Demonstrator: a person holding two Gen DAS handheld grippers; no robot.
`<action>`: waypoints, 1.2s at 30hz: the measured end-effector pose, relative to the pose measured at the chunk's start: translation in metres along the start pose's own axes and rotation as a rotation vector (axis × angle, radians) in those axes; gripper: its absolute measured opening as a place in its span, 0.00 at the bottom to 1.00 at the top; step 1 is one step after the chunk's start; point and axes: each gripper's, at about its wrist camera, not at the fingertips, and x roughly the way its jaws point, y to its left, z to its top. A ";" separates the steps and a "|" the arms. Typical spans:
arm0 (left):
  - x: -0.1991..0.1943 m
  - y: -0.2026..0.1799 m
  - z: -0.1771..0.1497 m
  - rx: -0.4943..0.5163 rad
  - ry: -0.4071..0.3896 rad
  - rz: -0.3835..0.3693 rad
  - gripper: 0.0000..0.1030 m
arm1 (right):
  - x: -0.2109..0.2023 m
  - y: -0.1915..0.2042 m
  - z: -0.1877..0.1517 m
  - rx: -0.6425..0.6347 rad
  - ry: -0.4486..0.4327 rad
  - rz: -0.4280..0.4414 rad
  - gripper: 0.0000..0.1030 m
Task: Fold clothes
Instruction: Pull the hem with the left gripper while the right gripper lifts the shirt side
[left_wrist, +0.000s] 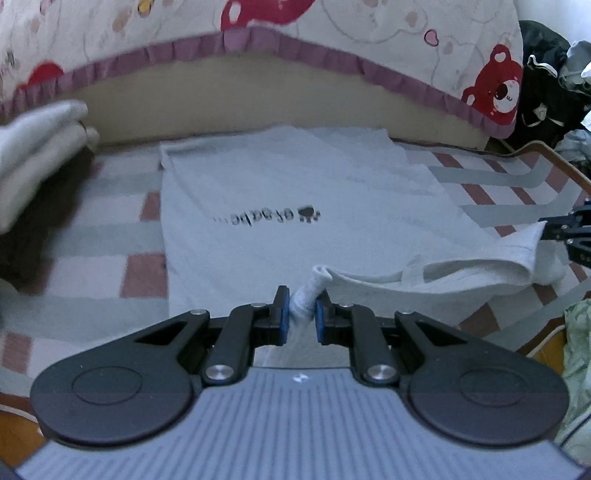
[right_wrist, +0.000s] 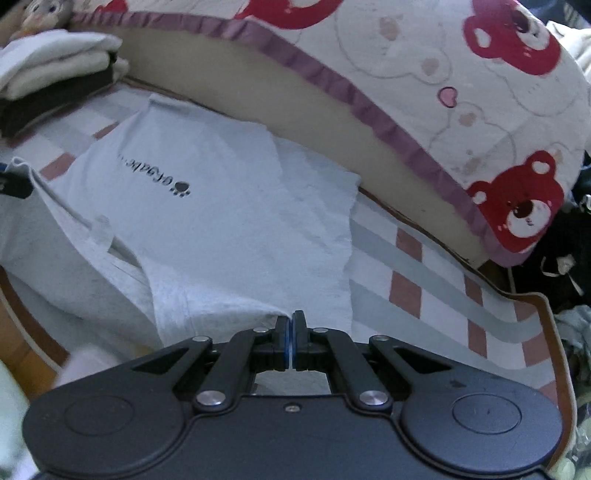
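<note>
A light grey T-shirt (left_wrist: 295, 184) with black lettering and a paw print lies spread on a checked mat (left_wrist: 144, 273). Its near edge is lifted off the mat and hangs between both grippers. My left gripper (left_wrist: 300, 308) is shut on a bunched bit of that edge. At the right side of the left wrist view, my right gripper (left_wrist: 554, 230) holds the other end of the raised edge. In the right wrist view the right gripper (right_wrist: 291, 325) has its blue pads pressed together on a thin fold of the T-shirt (right_wrist: 221, 221). The left gripper (right_wrist: 14, 184) shows at the far left.
A stack of folded clothes (left_wrist: 37, 147) (right_wrist: 55, 62) sits at the mat's far left. A quilt with red bears (left_wrist: 495, 85) (right_wrist: 517, 206) hangs over the padded edge behind. Dark clothes (left_wrist: 546, 92) are piled at the right. A pale green cloth (left_wrist: 580, 350) lies near the mat's wooden rim.
</note>
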 end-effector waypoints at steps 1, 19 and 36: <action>0.008 0.003 0.001 0.002 0.019 0.001 0.13 | 0.007 -0.001 0.001 -0.007 0.000 0.004 0.00; 0.105 0.062 0.119 0.065 0.000 -0.044 0.08 | 0.160 -0.024 0.144 0.057 -0.056 -0.129 0.00; 0.082 0.097 -0.008 0.127 0.092 -0.041 0.66 | 0.174 -0.029 0.128 0.160 -0.085 -0.096 0.00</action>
